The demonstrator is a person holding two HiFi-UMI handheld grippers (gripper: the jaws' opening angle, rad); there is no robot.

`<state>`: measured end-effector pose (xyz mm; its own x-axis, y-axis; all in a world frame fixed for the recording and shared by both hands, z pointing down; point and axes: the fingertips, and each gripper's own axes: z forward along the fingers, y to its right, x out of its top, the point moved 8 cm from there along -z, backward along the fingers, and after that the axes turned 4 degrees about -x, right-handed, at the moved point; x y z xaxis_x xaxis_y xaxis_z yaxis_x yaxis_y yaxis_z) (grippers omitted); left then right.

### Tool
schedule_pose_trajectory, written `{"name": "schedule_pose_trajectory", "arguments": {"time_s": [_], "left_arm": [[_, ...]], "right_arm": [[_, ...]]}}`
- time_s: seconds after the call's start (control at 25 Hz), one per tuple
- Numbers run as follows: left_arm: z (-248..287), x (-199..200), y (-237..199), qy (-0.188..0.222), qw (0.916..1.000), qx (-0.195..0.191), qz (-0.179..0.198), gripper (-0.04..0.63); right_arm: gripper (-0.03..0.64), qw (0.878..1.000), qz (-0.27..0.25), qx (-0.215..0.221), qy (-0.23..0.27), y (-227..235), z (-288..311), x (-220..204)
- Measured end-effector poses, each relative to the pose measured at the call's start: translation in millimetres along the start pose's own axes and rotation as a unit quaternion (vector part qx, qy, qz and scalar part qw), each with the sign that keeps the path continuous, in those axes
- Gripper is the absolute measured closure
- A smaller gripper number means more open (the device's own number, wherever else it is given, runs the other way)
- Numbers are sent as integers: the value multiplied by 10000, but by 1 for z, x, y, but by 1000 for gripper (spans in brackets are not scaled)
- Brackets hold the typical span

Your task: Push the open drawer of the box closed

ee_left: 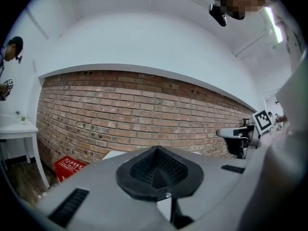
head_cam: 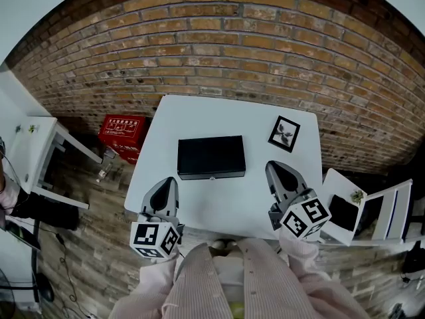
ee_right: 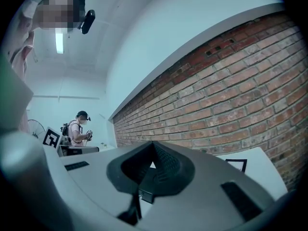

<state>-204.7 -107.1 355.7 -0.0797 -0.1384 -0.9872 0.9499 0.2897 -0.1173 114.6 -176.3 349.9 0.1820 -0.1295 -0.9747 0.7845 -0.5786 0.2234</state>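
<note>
1. The left gripper (head_cam: 170, 183) hovered with its jaws pressed together and empty. It was the nearer one, and the black drawer box (head_cam: 211, 155) lay just ahead to its right.
2. The box lay lengthwise across the white table (head_cam: 199, 115), with its knobbed front facing the person.
3. The right gripper (head_cam: 275, 169), likewise closed on nothing, had the box ahead to its left. A brick wall (head_cam: 219, 45) stood behind.

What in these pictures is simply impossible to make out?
- Drawer of the black box: head view, front seen steeply from above, too thin to tell open from shut.
- Black box in the gripper views: hidden behind the left gripper and right gripper themselves.
- Red crate print: head view, too small to read.
</note>
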Motion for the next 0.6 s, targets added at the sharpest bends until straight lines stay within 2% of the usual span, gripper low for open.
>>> {"name": "schedule_pose_trajectory", "arguments": {"time_s": [0.28, 0.6], "left_arm": [[-1, -2, 2, -86, 9998, 74, 151, 600], [-2, -3, 4, -93, 9998, 136, 119, 600]], "right_arm": [[614, 10000, 4, -69, -20, 2, -2, -1], [614, 10000, -12, -77, -3, 5, -5, 0]]}}
